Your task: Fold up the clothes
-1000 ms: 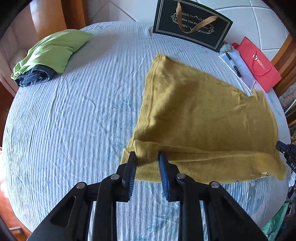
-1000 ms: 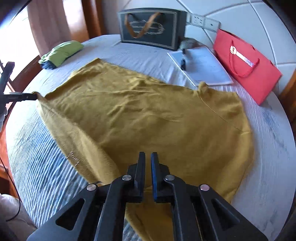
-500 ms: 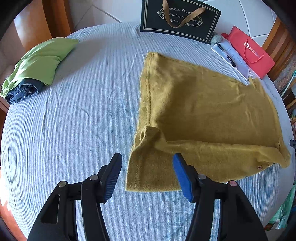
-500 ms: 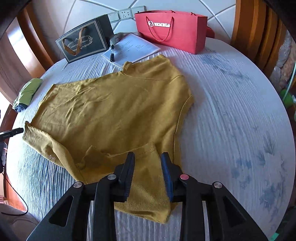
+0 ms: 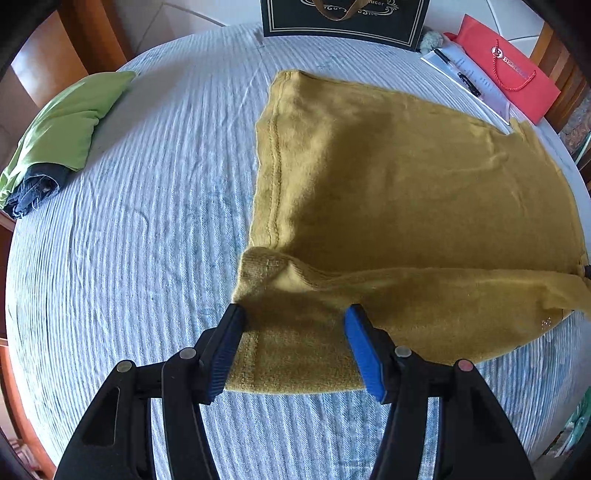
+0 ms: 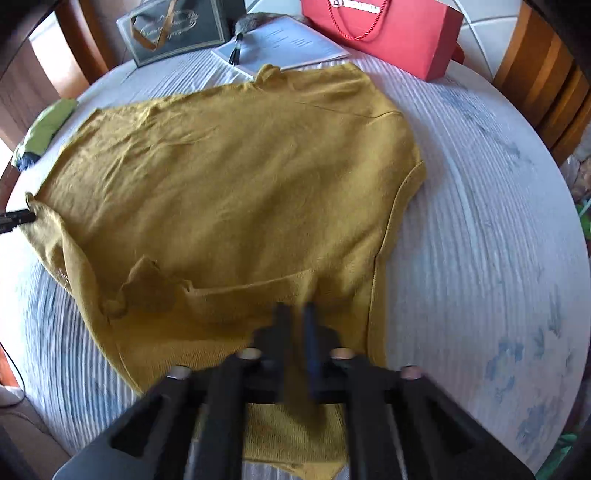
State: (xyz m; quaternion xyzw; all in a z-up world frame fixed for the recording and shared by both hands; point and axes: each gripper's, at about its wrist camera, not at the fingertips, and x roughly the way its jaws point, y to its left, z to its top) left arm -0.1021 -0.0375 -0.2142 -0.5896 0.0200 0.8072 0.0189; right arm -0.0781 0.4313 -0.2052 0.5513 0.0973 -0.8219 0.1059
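Note:
A mustard-yellow knit top [image 5: 406, 192] lies spread on the round table, its near edge folded over itself. My left gripper [image 5: 295, 325] is open, its blue pads straddling the near left corner of the fold without gripping it. In the right wrist view the same top [image 6: 229, 177] lies flat with a sleeve folded in. My right gripper [image 6: 295, 314] is blurred, its jaws close together over the sleeve; I cannot tell whether cloth is pinched. The left gripper's tip [image 6: 14, 218] shows at the top's far left edge.
A folded green garment on dark denim [image 5: 59, 136] lies at the far left. A black gift bag [image 5: 343, 14], papers with a pen [image 5: 465, 77] and a red gift bag [image 5: 513, 77] stand along the far edge. Wooden chairs ring the striped tablecloth [image 5: 129, 258].
My left gripper opened, let go of the folded edge, and now sits lower over the corner. My right gripper loosened, swung round the top, then narrowed again over the sleeve.

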